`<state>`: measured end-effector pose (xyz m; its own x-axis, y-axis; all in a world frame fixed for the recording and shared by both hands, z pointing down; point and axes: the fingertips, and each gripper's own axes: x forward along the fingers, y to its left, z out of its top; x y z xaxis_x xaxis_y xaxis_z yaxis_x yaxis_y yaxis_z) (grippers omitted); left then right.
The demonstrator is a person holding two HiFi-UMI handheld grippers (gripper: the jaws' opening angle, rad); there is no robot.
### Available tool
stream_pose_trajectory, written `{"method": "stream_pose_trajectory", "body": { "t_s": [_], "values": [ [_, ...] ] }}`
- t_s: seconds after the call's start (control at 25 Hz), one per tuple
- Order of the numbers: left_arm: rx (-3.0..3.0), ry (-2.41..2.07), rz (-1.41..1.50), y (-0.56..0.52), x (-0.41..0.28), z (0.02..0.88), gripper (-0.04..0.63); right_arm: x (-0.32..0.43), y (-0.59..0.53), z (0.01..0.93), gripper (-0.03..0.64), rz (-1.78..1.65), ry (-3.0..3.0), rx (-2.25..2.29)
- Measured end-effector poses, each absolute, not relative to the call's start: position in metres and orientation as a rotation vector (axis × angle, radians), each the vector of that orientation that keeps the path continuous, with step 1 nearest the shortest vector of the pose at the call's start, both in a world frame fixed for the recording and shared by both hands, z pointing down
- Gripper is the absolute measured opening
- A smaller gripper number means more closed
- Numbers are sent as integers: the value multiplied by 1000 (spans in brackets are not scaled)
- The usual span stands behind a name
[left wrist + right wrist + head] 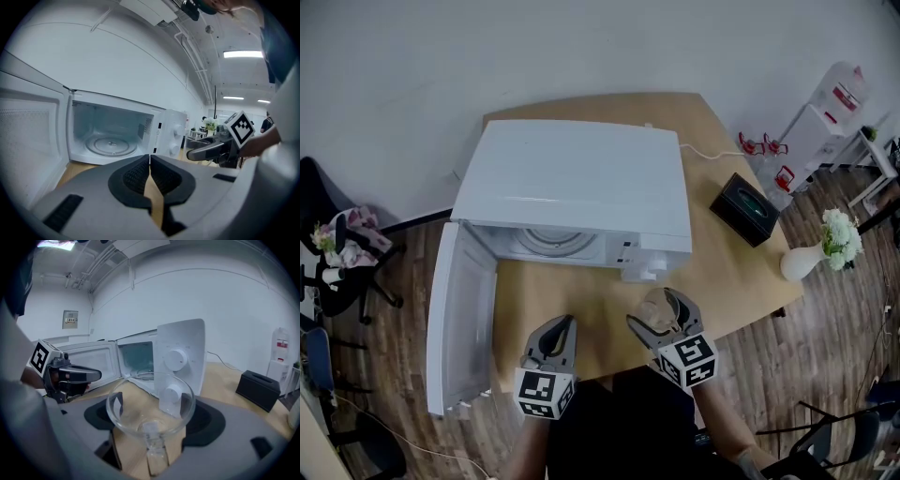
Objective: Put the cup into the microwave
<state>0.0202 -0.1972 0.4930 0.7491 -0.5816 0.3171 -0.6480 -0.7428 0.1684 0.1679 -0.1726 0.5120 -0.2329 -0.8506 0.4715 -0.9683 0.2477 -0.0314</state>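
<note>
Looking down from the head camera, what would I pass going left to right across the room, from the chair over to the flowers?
office chair → open microwave door → microwave → black box → white vase with flowers

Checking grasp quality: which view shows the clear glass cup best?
Right gripper view: the clear glass cup sits centre frame, its lower part held between the right tongs. The head view shows it only faintly from above, inside those tongs. The left gripper view shows the right tongs side-on, with the cup not discernible.
</note>
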Motion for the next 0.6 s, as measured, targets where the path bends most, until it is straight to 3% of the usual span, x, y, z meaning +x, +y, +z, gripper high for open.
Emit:
{"method": "stream_pose_trajectory", "body": {
  "t_s": [0.6],
  "values": [
    [2581,-1147,350,-210,-47,499,6,81,-216,515,377,394,-2299,1438]
  ]
}}
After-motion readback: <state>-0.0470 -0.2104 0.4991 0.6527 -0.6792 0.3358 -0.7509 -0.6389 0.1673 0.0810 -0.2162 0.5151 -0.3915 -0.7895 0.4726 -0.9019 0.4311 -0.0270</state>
